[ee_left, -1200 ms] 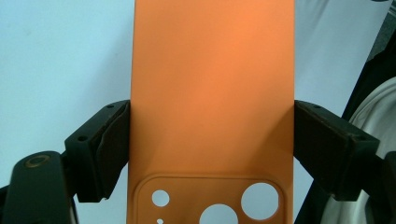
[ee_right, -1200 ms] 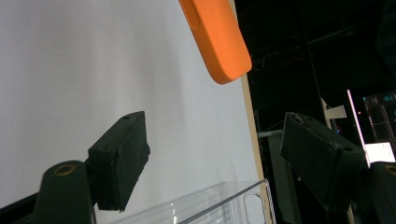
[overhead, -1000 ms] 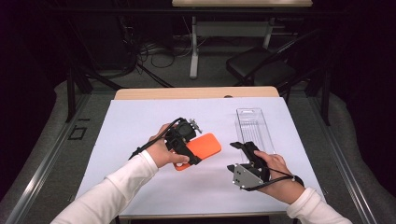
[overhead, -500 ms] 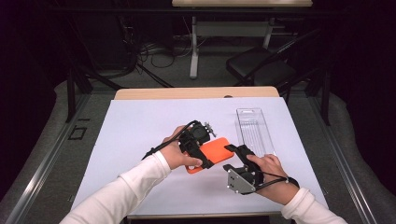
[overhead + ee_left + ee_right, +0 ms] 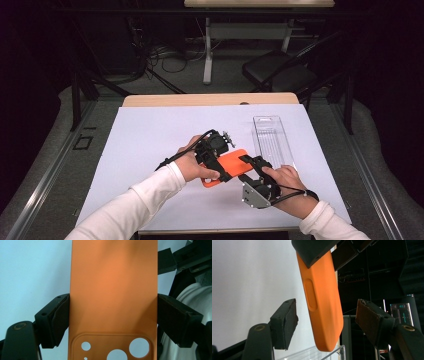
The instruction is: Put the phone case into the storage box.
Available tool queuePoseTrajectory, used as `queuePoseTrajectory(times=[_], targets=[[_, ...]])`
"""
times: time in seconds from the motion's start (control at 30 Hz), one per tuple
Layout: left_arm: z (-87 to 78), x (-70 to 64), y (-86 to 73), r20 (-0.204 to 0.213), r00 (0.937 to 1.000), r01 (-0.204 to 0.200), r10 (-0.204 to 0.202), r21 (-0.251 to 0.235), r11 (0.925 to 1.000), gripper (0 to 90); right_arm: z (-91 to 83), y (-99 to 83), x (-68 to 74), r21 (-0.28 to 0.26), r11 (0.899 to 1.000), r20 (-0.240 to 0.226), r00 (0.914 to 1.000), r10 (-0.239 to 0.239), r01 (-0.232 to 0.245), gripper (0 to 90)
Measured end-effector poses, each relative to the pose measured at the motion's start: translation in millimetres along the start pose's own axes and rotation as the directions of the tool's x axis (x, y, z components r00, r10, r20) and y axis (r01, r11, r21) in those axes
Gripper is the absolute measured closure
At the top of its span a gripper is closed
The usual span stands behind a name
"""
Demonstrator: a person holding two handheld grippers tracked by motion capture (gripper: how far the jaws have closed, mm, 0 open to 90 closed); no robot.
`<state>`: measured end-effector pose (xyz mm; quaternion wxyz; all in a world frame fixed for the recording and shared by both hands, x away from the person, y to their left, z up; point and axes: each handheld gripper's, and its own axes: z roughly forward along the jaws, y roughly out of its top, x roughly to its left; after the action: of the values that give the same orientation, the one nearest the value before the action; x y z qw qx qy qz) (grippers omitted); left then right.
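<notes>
An orange phone case (image 5: 230, 168) is held above the white table cover, and my left gripper (image 5: 216, 159) is shut on it. In the left gripper view, both jaws press the long edges of the case (image 5: 112, 290) just above its camera cut-outs. My right gripper (image 5: 252, 166) is open at the case's other end. In the right gripper view, the rounded end of the case (image 5: 322, 302) hangs between the spread pads (image 5: 287, 322) without touching them, and the left gripper's jaw (image 5: 314, 250) clamps it from above.
A clear plastic package tray (image 5: 272, 140) lies on the white table cover (image 5: 150, 135) just beyond the right hand, and its edge (image 5: 317, 353) shows below the case. Chairs, cables and table legs stand on the dark floor beyond the table.
My left gripper has carried the orange case to the right. My right gripper has moved in toward it, so the case's end now sits between its open jaws.
</notes>
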<state>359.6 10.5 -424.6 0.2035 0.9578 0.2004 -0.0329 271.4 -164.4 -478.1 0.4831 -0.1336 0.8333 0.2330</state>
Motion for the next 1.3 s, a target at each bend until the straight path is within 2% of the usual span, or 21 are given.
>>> queuePoseTrajectory(times=[0.27, 0.4, 0.43, 0.47, 0.6, 0.73, 1.1, 1.3], targets=[[0.8, 0.6, -0.6, 0.007, 0.9999, 0.016, -0.016, 0.003, 0.9999, 16.0, 2.6, -0.8, 3.7, 0.013, 1.000, -0.003, 1.0000, -0.003, 0.003, 34.0], [0.7, 2.0, -1.0, 0.001, 0.9998, 0.018, -0.018, 0.004, 0.9998, 16.0, 3.6, -0.5, 4.0, 0.019, 0.999, 0.006, 0.9995, -0.033, 0.032, 35.0], [0.6, 2.2, -1.2, -0.002, 0.9998, 0.022, -0.022, 0.005, 0.9997, 16.0, 4.2, -0.1, 2.7, 0.009, 0.998, 0.010, 0.9983, -0.058, 0.058, 35.0], [0.7, 2.5, -1.4, -0.003, 0.9997, 0.023, -0.023, 0.003, 0.9997, 16.0, 3.9, 0.1, 5.3, 0.017, 0.999, 0.015, 0.9988, -0.047, 0.047, 35.0], [0.5, 3.2, -2.1, -0.002, 0.9997, 0.024, -0.024, 0.008, 0.9997, 16.0, 5.2, 0.7, 8.3, 0.003, 0.996, 0.032, 0.9953, -0.091, 0.091, 35.3], [0.8, 3.3, -2.5, -0.002, 0.9997, 0.023, -0.023, 0.013, 0.9996, 16.0, 7.5, 0.4, 11.4, 0.019, 0.993, 0.041, 0.9920, -0.119, 0.118, 36.6], [3.7, -0.4, 1.7, 0.016, 0.9998, 0.012, -0.013, 0.013, 0.9998, 16.0, 11.8, 2.1, 14.4, 0.042, 0.987, 0.048, 0.9862, -0.158, 0.157, 46.4], [5.2, -2.8, 3.7, 0.019, 0.9998, 0.004, -0.004, 0.014, 0.9999, 16.0, 13.4, 2.4, 15.9, 0.045, 0.984, 0.057, 0.9829, -0.175, 0.173, 48.1]])
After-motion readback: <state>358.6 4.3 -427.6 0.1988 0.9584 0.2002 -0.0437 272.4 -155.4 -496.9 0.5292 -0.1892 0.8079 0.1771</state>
